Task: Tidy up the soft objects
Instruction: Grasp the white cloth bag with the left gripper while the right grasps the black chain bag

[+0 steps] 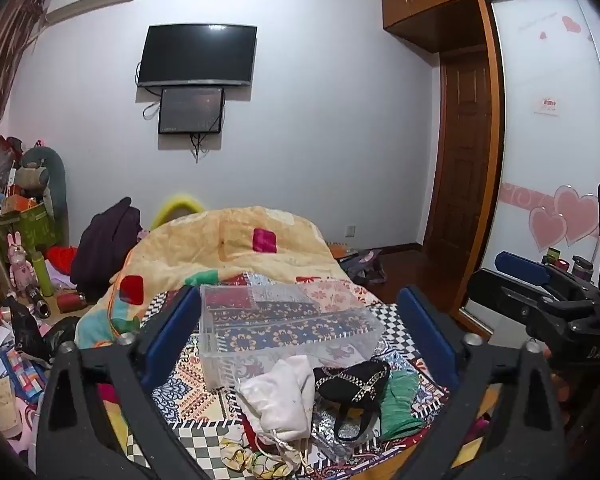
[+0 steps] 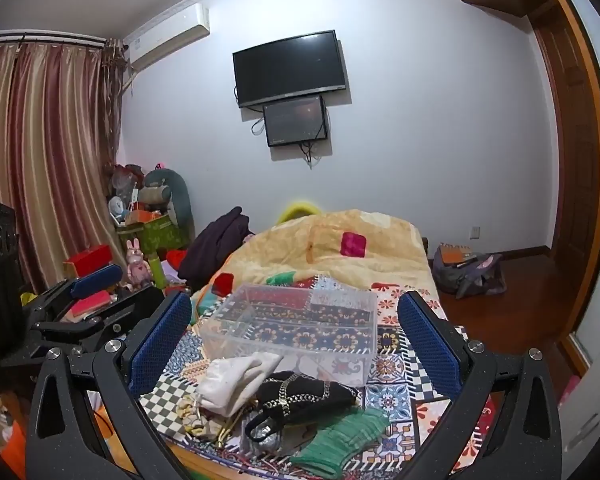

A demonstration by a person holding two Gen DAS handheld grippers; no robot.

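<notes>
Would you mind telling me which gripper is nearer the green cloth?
Right, though only slightly. The right gripper hovers just above the green cloth; the left gripper is off to its left.

Home bedroom — bed [image 1: 340, 332] (patterned quilt), wall TV [image 1: 197, 56], wardrobe [image 1: 548, 120], curtains [image 2: 40, 152]

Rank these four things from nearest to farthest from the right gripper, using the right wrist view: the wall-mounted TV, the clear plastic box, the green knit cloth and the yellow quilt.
From the right gripper:
1. Green knit cloth, at the bed's near edge, lower right.
2. Clear plastic box, mid-bed, straight ahead.
3. Yellow quilt, heaped at the bed's far end.
4. Wall-mounted TV, on the far wall.
</notes>
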